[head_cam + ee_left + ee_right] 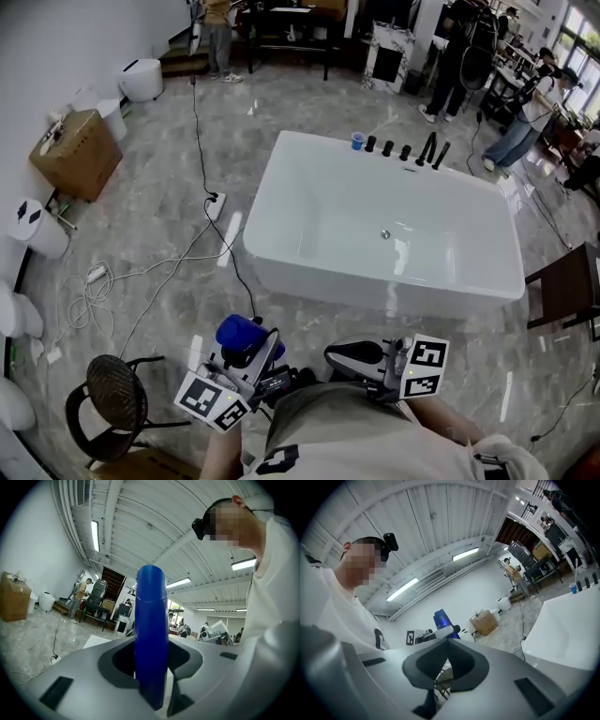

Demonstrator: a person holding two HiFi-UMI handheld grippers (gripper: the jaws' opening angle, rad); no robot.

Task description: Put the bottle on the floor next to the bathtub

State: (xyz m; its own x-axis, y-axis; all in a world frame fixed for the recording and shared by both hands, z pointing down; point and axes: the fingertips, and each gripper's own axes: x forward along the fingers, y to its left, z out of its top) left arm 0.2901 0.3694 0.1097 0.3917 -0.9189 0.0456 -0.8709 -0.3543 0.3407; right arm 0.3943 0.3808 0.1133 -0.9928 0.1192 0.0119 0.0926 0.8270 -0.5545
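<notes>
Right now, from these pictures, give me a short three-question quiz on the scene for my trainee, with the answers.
1. Which gripper holds the blue bottle? A: left gripper. B: right gripper.
2. True or false: the bottle already stands on the floor beside the bathtub.
3. Fill in: the small blue cup sits on the bathtub's ____.
Key: 1 A; 2 false; 3 rim.

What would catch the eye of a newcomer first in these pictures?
A large white bathtub stands in the middle of the grey marble floor, far from any wall. Close to the camera, the left gripper is shut on a bright blue bottle, held above the floor just in front of the bathtub's near side.
</notes>
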